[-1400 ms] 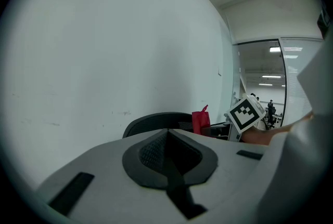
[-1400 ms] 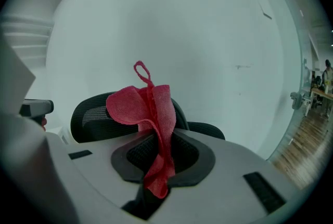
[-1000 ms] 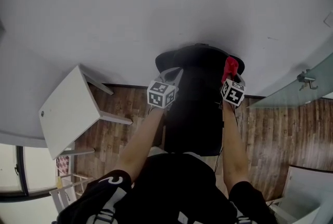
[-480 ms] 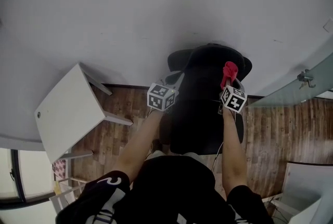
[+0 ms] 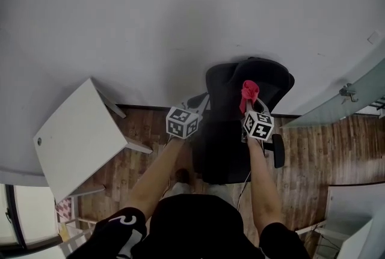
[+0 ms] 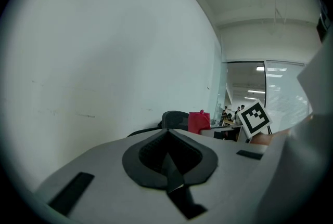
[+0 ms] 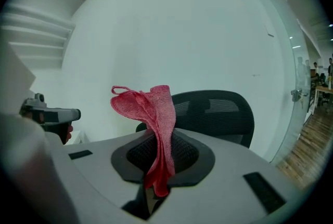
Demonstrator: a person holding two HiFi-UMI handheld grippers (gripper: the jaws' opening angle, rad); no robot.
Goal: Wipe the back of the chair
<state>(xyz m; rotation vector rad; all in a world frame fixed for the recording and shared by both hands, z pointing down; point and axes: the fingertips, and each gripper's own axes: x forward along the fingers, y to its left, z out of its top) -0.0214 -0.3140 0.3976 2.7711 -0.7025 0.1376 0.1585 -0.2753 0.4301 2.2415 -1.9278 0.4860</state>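
Red knitted cloth [image 7: 156,114] stands pinched between the closed jaws of the right gripper [image 7: 158,163], its loose upper end flopping up and to the left. From the head view, that right gripper [image 5: 248,109] holds the cloth [image 5: 248,92] over the upper back of the black mesh office chair [image 5: 231,143], though whether they touch cannot be told. The left gripper [image 6: 169,158] has its jaws together with nothing between them. It [image 5: 201,101] sits at the left edge of the chair back. Just beyond the right gripper's jaws rises the chair's curved mesh back [image 7: 218,111]. Farther off, left of the left gripper, stands a white rectangular table [image 5: 78,137] on brown wooden floor [image 5: 313,155], before a plain white wall [image 5: 180,23].
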